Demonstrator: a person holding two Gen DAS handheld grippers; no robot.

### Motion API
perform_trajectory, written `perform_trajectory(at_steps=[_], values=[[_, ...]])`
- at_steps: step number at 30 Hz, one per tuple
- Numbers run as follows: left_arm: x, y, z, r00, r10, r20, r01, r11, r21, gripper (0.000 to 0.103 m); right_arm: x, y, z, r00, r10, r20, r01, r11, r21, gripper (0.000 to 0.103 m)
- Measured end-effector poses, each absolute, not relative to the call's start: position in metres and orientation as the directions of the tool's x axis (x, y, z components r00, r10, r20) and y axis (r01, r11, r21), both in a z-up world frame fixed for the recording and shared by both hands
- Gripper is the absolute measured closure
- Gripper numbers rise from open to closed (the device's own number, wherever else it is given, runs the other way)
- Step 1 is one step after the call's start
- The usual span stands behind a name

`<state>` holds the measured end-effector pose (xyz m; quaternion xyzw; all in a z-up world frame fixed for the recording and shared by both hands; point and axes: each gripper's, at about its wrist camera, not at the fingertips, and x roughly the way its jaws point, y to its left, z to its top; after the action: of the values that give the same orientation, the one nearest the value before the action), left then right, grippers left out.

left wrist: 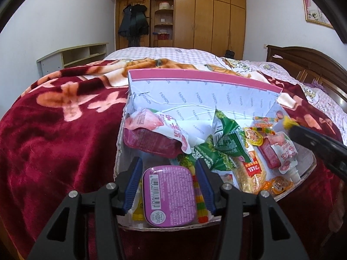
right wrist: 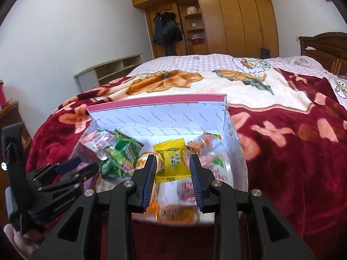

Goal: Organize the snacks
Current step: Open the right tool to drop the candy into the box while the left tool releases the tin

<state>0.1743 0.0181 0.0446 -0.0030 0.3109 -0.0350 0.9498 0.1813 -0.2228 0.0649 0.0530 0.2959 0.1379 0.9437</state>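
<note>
Snacks sit loose in an open box (left wrist: 195,99) on the red blanket (left wrist: 54,130), filling the centre of both frames.

Left gripper (left wrist: 169,171): jaws partly spread around a purple tin (left wrist: 169,195) at lower centre of the left view. Pads sit just beside its long edges; I cannot tell whether they press it. The tin looks rigid and smooth (probably slippery on the rounded corners), light, not fragile. Best hold, in my judgement: flat across the two long sides, as the pads now stand.

Right gripper (right wrist: 173,162): jaws nearly pressed together, pinching a yellow candy (right wrist: 171,160) by the sides of its wrapper, centre of the right view. The wrapper is soft film, very light and crinkly; the crimped ends would likely slip or tear, so the fuller middle is the safer place to hold.

Other contents: green pouch (left wrist: 223,145) and pink pouches (left wrist: 156,130), soft and floppy; they would sag if taken by a corner.

View differences:
- Left view shows the tin, its barcode and a striped candy strip (left wrist: 200,195) beside it; the right view shows neither clearly.
- Left view catches the right gripper only as a dark blur at the right edge.
- Right view shows the left gripper from the side at lower left, with part of the person's hand (right wrist: 23,242) below it (bottom of this frame blurred).
</note>
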Motion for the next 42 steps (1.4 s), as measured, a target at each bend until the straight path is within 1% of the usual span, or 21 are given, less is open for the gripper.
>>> perform_trajectory(at_steps=[9, 18, 20, 22, 24, 32, 36, 42], values=[[0.177, 0.018, 0.042, 0.800, -0.072, -0.596, 0.068, 0.997, -0.030, 0.050, 0.225, -0.218, 0.053, 0.763, 0.261, -0.591, -0.199, 0.965, 0.169, 0.070], [0.177, 0.018, 0.042, 0.799, -0.073, -0.597, 0.067, 0.997, -0.032, 0.050, 0.237, -0.219, 0.045, 0.744, 0.254, -0.618, -0.197, 0.967, 0.161, 0.070], [0.178, 0.019, 0.042, 0.799, -0.074, -0.597, 0.066, 0.997, -0.035, 0.050, 0.235, -0.219, 0.045, 0.745, 0.255, -0.616, -0.199, 0.967, 0.160, 0.069], [0.178, 0.019, 0.042, 0.799, -0.073, -0.596, 0.066, 0.997, -0.034, 0.050, 0.232, -0.219, 0.046, 0.748, 0.254, -0.613, -0.197, 0.967, 0.161, 0.060], [0.178, 0.019, 0.042, 0.800, -0.073, -0.595, 0.067, 0.997, -0.033, 0.050, 0.229, -0.219, 0.048, 0.752, 0.258, -0.606, -0.201, 0.966, 0.163, 0.057], [0.170, 0.015, 0.052, 0.817, -0.076, -0.572, 0.074, 0.997, -0.026, 0.050, 0.211, -0.217, 0.059, 0.765, 0.276, -0.581, -0.217, 0.961, 0.170, 0.056], [0.164, 0.012, 0.057, 0.821, -0.086, -0.564, 0.083, 0.996, -0.030, 0.050, 0.197, -0.217, 0.065, 0.775, 0.286, -0.563, -0.225, 0.958, 0.177, 0.052], [0.152, 0.007, 0.065, 0.827, -0.098, -0.553, 0.098, 0.995, -0.030, 0.050, 0.176, -0.218, 0.072, 0.785, 0.301, -0.541, -0.233, 0.953, 0.192, 0.051]])
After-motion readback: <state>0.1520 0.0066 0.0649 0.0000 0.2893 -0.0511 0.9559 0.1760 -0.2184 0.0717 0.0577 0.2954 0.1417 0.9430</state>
